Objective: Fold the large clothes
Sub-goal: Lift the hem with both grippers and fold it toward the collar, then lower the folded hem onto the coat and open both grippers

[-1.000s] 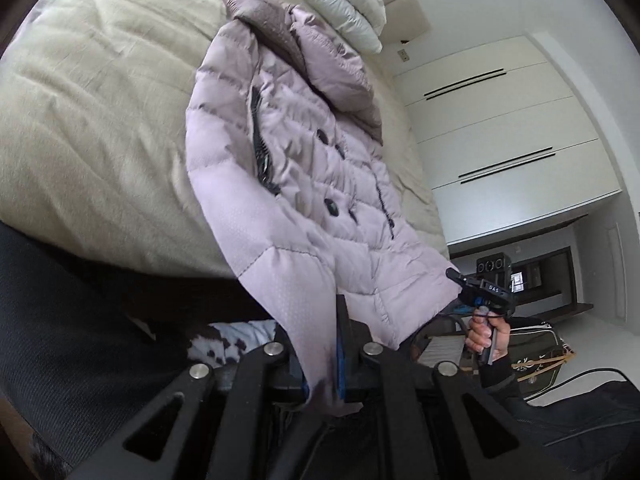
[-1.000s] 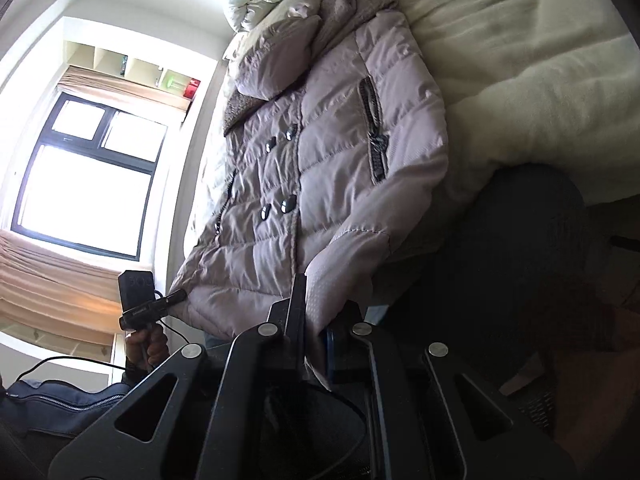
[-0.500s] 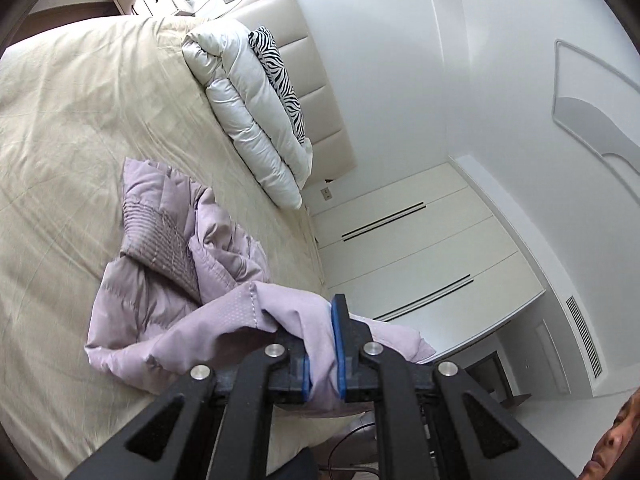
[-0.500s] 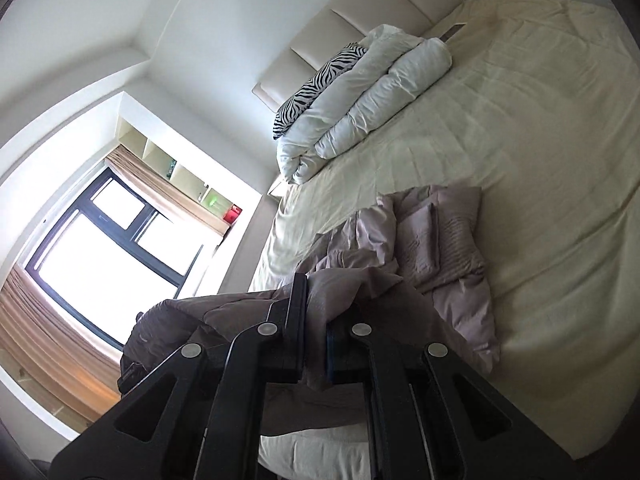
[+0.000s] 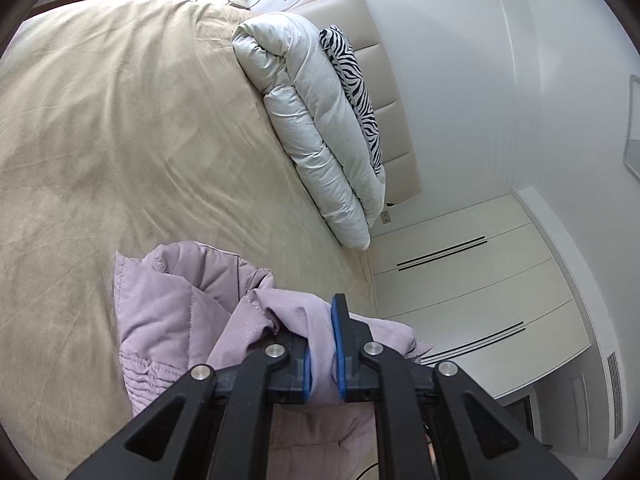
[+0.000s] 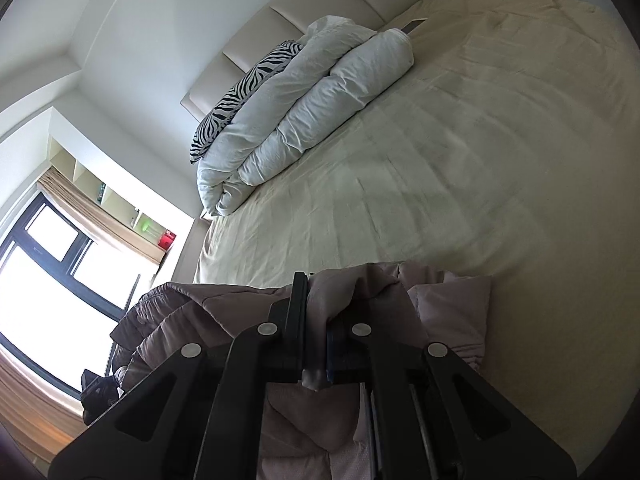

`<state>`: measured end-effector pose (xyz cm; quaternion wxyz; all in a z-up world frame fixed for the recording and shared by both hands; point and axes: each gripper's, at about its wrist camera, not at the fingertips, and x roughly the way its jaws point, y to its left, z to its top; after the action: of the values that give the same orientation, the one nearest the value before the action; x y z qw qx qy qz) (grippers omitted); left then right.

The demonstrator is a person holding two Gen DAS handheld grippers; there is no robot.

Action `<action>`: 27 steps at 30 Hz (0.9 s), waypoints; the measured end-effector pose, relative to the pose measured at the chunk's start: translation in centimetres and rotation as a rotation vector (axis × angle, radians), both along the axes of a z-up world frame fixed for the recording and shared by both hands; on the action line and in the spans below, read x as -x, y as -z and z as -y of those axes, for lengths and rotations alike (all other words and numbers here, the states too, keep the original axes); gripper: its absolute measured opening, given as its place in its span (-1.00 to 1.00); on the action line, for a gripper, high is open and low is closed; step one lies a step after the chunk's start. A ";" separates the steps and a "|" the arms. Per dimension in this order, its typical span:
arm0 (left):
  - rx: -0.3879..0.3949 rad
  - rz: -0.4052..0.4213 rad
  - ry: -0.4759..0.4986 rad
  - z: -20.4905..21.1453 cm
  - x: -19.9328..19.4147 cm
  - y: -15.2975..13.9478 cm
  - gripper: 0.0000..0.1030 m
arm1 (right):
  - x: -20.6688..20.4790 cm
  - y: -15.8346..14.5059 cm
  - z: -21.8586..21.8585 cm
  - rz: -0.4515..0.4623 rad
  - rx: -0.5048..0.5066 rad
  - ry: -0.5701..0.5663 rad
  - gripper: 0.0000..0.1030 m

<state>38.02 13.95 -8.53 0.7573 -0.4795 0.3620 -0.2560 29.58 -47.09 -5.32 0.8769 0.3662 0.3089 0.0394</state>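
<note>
Lilac puffer jacket is seen bunched low in frame on the beige bed. Left gripper is clenched on a gathered fold; right gripper is likewise clamped on fabric. Padding is judged soft, bulky, light, its shell slick; hem corners are best pinched deep.

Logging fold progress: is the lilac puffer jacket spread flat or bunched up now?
Bunched up: the jacket lies heaped on the bed, both grippers clamping its fabric.
</note>
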 end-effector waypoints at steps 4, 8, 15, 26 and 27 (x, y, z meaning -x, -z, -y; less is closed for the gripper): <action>-0.045 -0.082 -0.007 0.4 -3.7 4.0 -0.79 | -5.5 5.9 0.1 -0.087 -0.015 0.012 -0.87; -0.063 -0.165 -0.004 1.0 -5.7 7.5 -0.72 | -8.5 11.1 -0.1 -0.164 -0.044 0.003 -0.82; -0.026 -0.170 -0.001 1.0 -5.5 7.9 -0.44 | -9.7 13.2 -0.2 -0.147 -0.060 -0.012 -0.72; -0.164 -0.053 -0.072 0.0 -0.9 2.3 0.67 | -5.2 10.1 0.0 -0.107 -0.062 -0.020 0.41; -0.187 -0.041 -0.080 0.1 -0.3 1.8 0.67 | -4.7 9.7 0.1 -0.093 -0.072 -0.018 0.69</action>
<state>38.34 13.89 -10.32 0.8009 -0.4259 0.3802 -0.1807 34.27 -47.23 -15.06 0.8473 0.3962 0.3512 0.0415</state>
